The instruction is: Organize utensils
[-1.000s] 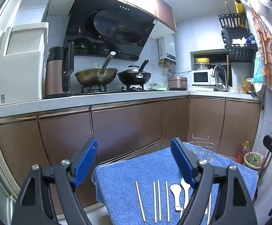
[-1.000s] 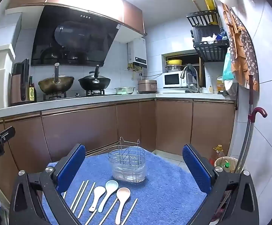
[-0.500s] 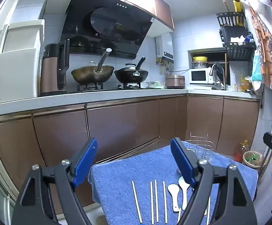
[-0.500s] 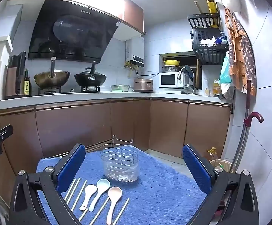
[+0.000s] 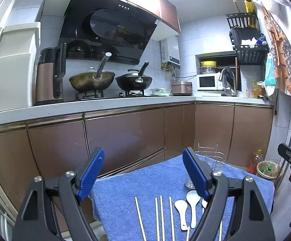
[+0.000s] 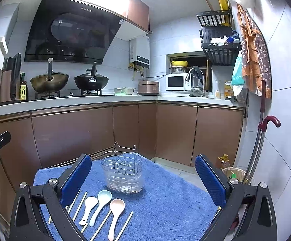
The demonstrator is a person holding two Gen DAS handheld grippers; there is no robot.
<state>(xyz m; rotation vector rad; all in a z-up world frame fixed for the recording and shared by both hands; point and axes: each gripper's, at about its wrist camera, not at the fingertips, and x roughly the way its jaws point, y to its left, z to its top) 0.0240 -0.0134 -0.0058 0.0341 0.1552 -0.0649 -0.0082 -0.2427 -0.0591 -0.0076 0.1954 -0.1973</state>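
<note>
Both grippers dip lower toward the blue towel-covered table (image 6: 175, 206): left gripper (image 5: 143, 172) and right gripper (image 6: 143, 177) spread wide, empty. Three ceramic spoons (image 6: 101, 204) and wooden chopsticks (image 5: 161, 214) lie just before the clear wire-framed utensil holder (image 6: 124, 175); sorting not begun.

2 woks (image 6: 49, 82) on stove, microwave (image 6: 176, 81) & kettle (image 5: 48, 78) on counter

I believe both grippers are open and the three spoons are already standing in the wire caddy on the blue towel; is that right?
Not quite. The three spoons are not in the wire caddy; the right wrist view shows them lying flat on the blue towel in front of it, among the chopsticks. Both the left gripper and the right gripper are indeed open.
</note>
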